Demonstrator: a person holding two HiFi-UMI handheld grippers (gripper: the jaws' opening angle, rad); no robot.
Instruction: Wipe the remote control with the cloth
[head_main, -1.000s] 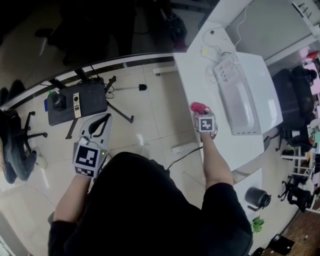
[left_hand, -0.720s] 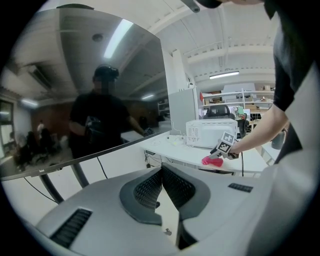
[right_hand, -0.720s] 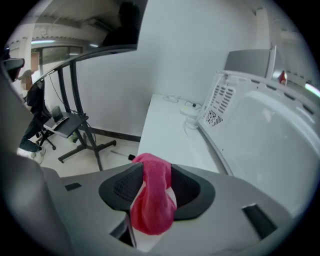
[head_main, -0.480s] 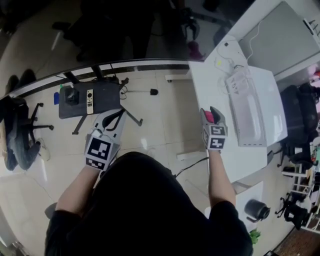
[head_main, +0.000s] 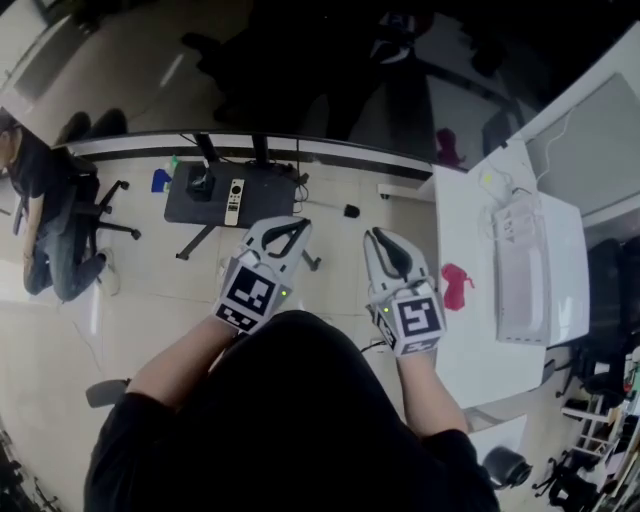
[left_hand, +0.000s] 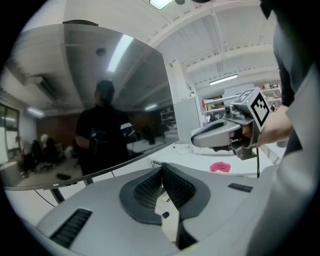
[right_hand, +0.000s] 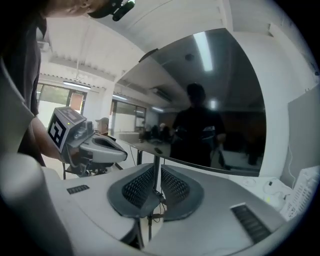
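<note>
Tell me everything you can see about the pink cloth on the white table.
The pink cloth is a small piece of soft-looking fabric, bright pink to magenta, crumpled into a loose, uneven heap rather than spread flat. It lies on the white table, near the edge that faces the person. Only the tabletop touches it. It also shows in the left gripper view as a low pink lump.

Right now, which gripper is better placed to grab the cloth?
Right, probably. The cloth lies on the table on the side of the right gripper, whose jaws are closing with nothing between them. The left gripper, shut and empty, is farther off, nearer the remote.
</note>
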